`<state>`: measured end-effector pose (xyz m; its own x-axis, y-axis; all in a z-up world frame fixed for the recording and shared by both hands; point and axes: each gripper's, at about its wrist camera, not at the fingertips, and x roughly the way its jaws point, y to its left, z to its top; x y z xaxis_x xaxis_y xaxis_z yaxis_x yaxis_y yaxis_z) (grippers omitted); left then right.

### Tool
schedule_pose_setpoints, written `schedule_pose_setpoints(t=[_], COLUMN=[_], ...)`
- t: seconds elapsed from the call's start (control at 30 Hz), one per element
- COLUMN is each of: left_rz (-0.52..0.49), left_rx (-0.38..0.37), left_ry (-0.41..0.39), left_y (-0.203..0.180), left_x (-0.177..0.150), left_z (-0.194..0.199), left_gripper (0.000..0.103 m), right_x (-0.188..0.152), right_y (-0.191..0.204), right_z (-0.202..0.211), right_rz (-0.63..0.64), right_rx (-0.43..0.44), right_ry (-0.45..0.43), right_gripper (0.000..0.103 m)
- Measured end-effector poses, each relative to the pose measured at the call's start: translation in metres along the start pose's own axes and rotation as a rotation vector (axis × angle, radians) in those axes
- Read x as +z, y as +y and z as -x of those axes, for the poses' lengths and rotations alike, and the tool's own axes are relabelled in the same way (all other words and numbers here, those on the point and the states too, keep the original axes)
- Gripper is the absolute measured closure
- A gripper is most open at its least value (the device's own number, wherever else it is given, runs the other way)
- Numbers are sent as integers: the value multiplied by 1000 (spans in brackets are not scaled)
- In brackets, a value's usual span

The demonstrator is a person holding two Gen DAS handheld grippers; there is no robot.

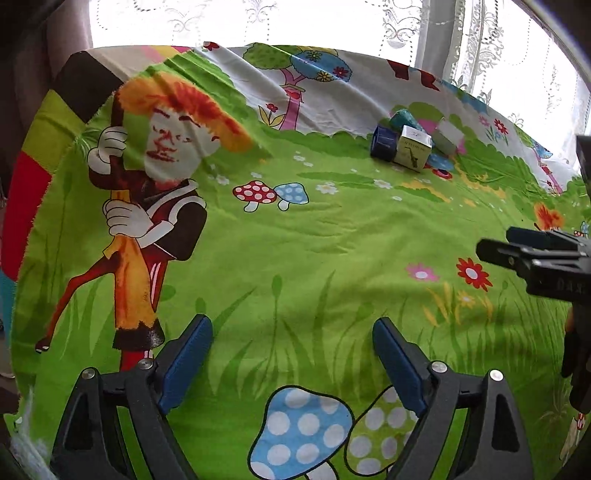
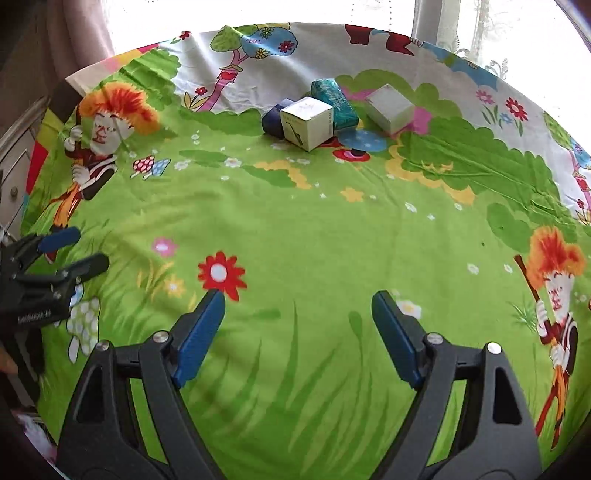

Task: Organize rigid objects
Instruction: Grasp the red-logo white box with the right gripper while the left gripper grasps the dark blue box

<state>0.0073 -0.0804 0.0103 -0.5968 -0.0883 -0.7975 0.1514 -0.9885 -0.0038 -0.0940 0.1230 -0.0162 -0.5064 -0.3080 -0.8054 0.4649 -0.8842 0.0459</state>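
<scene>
Several small boxes sit clustered at the far side of the cartoon-print cloth: a white cube box with green print (image 2: 307,122) (image 1: 413,151), a dark blue box (image 2: 274,120) (image 1: 384,143) at its left, a teal packet (image 2: 334,102) (image 1: 404,120) behind it, and a plain white box (image 2: 390,108) (image 1: 448,136) to the right. My left gripper (image 1: 292,332) is open and empty, low over the cloth, far from the boxes. My right gripper (image 2: 298,308) is open and empty, also well short of them. Each gripper shows at the edge of the other's view (image 1: 495,245) (image 2: 90,251).
The green cloth (image 2: 295,229) covers the whole table. A lace curtain and bright window (image 1: 332,22) run behind the far edge. A pale drawer unit (image 2: 14,173) stands off the left edge.
</scene>
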Motion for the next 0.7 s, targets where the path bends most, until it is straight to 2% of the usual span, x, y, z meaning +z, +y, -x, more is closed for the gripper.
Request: schedule_pose_setpoints(t=[0.07, 0.17, 0.23, 0.3, 0.37, 0.4, 0.43, 0.47, 0.5, 0.53, 0.6, 0.67, 0.7], left_rz=[4, 15, 12, 7, 8, 9, 8, 7, 7, 7, 6, 5, 5], left_rx=[1, -21, -19, -12, -14, -14, -13, -12, -12, -12, -11, -10, -11], left_ry=[12, 11, 13, 16, 16, 16, 17, 17, 17, 17, 18, 18, 18], left_y=[0, 3, 3, 1, 2, 2, 2, 1, 1, 1, 1, 1, 1], left_x=[1, 1, 1, 1, 1, 1, 1, 1, 2, 2, 2, 2, 2], left_z=[-4, -4, -5, -5, -5, -5, -5, -5, -5, -5, -6, -5, -5], left_gripper=[1, 0, 0, 0, 0, 0, 0, 0, 0, 0, 0, 0, 0], right_x=[27, 67, 88, 103, 110, 110, 107, 101, 95, 87, 65, 37, 23], right_y=[-6, -16, -23, -29, -31, -30, -29, -28, -24, -18, -10, -9, -10], right_z=[-26, -56, -72, -84, -90, -89, -85, -79, -69, -56, -26, 1, 11], right_rz=[-74, -198, -295, -381, -409, -403, -395, -377, -324, -247, -127, -5, 64], right_rx=[26, -8, 5, 25, 16, 6, 25, 74, 60, 22, 8, 8, 32], right_ry=[10, -15, -30, -50, -58, -48, -53, -69, -84, -100, -123, -91, -40], right_gripper=[19, 19, 19, 17, 17, 22, 33, 52, 57, 58, 58, 58, 57])
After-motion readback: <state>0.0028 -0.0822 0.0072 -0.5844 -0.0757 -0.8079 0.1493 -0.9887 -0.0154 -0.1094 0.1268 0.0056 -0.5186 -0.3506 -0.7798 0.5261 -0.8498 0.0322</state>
